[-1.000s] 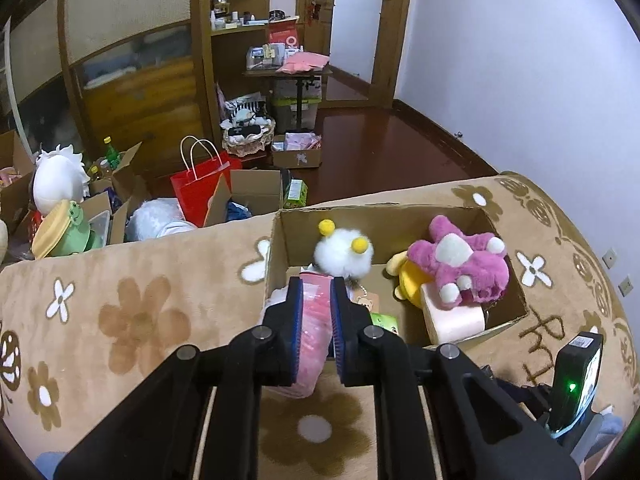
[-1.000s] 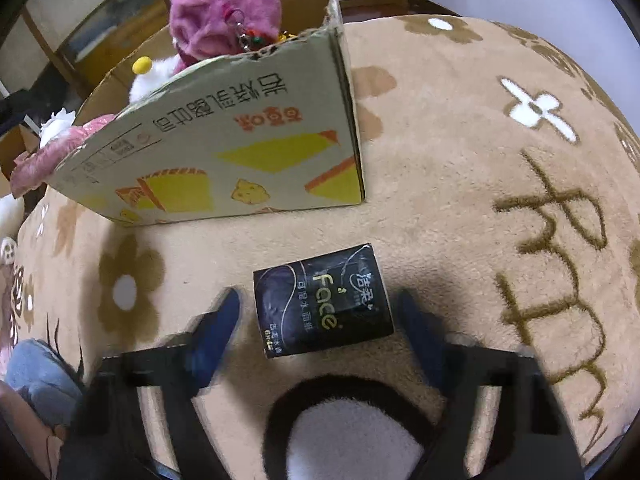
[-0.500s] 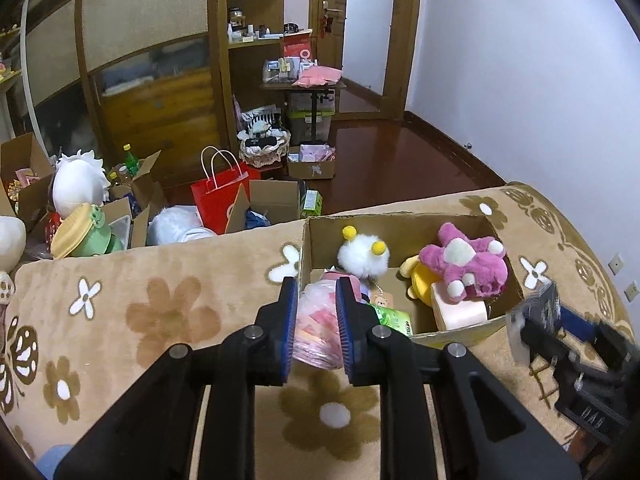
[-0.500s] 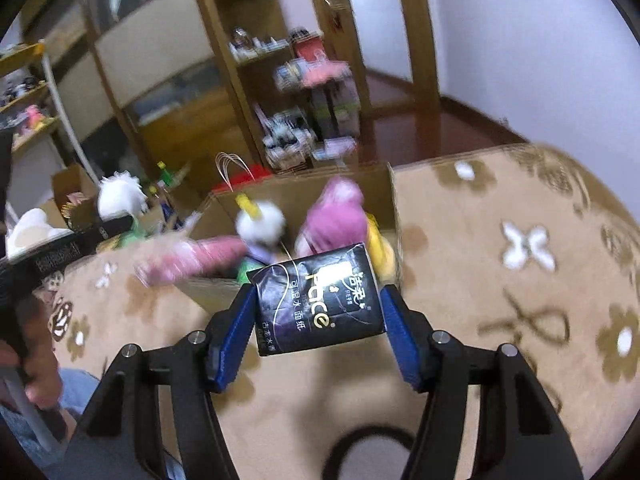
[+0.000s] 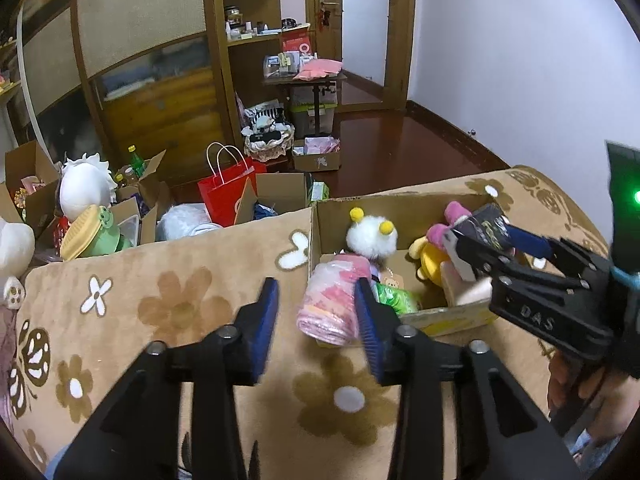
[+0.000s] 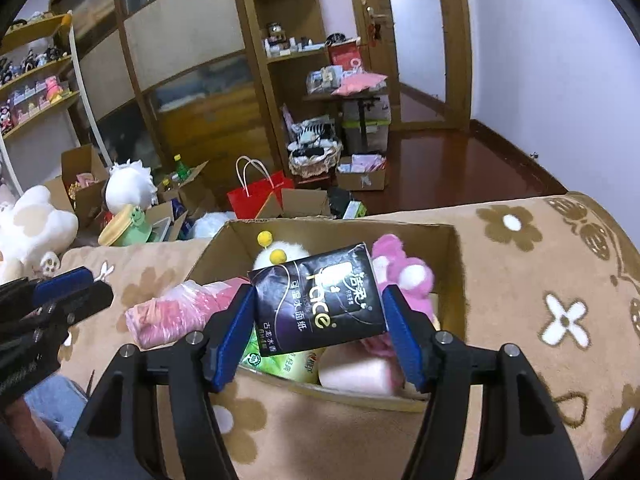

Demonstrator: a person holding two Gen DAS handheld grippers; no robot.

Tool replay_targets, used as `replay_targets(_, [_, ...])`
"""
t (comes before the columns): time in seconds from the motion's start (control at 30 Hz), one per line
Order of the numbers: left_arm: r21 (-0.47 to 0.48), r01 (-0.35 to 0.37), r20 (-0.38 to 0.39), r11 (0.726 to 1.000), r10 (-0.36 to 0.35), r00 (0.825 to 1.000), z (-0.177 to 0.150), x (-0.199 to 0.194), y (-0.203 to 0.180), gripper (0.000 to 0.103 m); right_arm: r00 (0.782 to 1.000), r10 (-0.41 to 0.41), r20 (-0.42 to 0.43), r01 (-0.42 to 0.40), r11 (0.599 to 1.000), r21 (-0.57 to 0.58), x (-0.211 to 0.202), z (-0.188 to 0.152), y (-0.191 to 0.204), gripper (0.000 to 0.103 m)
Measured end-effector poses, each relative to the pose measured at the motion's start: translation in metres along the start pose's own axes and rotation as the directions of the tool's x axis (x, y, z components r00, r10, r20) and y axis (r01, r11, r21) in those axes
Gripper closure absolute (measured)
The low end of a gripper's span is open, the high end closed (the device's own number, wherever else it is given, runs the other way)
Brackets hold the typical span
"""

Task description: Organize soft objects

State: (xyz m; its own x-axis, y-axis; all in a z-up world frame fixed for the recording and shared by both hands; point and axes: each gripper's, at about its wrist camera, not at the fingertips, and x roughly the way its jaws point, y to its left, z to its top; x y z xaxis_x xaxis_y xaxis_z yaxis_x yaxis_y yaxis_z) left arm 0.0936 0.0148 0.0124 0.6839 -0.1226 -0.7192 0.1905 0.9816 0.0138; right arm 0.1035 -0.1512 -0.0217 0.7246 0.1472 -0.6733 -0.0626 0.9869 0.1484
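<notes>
A cardboard box point(image 5: 440, 200) point(image 6: 452, 248) sits on the flowered brown blanket. In it are a white plush with yellow balls point(image 5: 370, 236) point(image 6: 276, 254), a pink plush point(image 6: 404, 272) point(image 5: 442, 226), a green pack point(image 5: 394, 298) point(image 6: 280, 364) and a pale pink block point(image 6: 356, 374). A pink wrapped bundle point(image 5: 334, 300) point(image 6: 176, 312) lies over the box's near-left rim. My left gripper point(image 5: 316, 316) is open around empty air beside the bundle. My right gripper point(image 6: 320, 320) point(image 5: 486, 226) is shut on a black tissue pack point(image 6: 320, 300) point(image 5: 490, 224), held above the box.
Beyond the blanket's far edge the floor holds a red paper bag point(image 5: 228, 196), open cartons, a white plush point(image 5: 86, 186) and a green frog toy point(image 5: 100, 232). Wooden cabinets and a doorway stand behind. A hand point(image 5: 580, 392) holds the right gripper.
My left gripper has opened and let go of the pink bundle, which now rests on the box rim. My right gripper closed on the black tissue pack, lifted it off the blanket and carried it over the box.
</notes>
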Motion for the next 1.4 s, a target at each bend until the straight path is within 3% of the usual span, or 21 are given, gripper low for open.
replay_targets(0.07, [0.008,-0.003,0.011,1.0,0.003,1.0,-0.003,-0.004,-0.001,0.056,1.0,0.008,-0.012,-0.008,1.0,-0.017,0.003,0.003,0.003,0.03])
replay_targets(0.17, [0.014,-0.002,0.017,1.0,0.002,1.0,-0.004,-0.008,-0.003,0.051,1.0,-0.001,0.002,0.001,0.999,-0.036,-0.004,0.003,0.006,0.012])
replay_targets(0.27, [0.015,0.005,0.035,1.0,-0.006,0.999,-0.004,-0.017,-0.003,0.045,1.0,-0.015,0.026,0.016,1.0,-0.023,-0.019,0.005,0.004,0.009])
replay_targets(0.33, [0.016,0.01,0.048,1.0,-0.011,0.999,-0.003,-0.023,-0.003,0.032,0.999,-0.023,0.029,0.023,1.0,-0.021,-0.028,0.006,0.003,0.0])
replay_targets(0.67, [0.006,-0.038,0.185,0.999,0.036,0.982,-0.004,-0.065,-0.002,0.003,0.993,-0.059,0.106,0.063,0.997,-0.037,-0.095,0.002,-0.007,0.0])
replay_targets(1.03, [0.029,-0.033,0.258,0.999,0.024,0.966,-0.011,-0.089,-0.004,0.0,0.98,-0.052,0.192,0.048,0.998,0.026,-0.163,-0.013,-0.014,0.0])
replay_targets(1.4, [0.019,-0.034,0.294,0.999,0.027,0.955,-0.036,-0.089,-0.005,0.0,0.958,-0.077,0.274,0.069,0.997,0.039,-0.175,-0.053,-0.023,0.0])
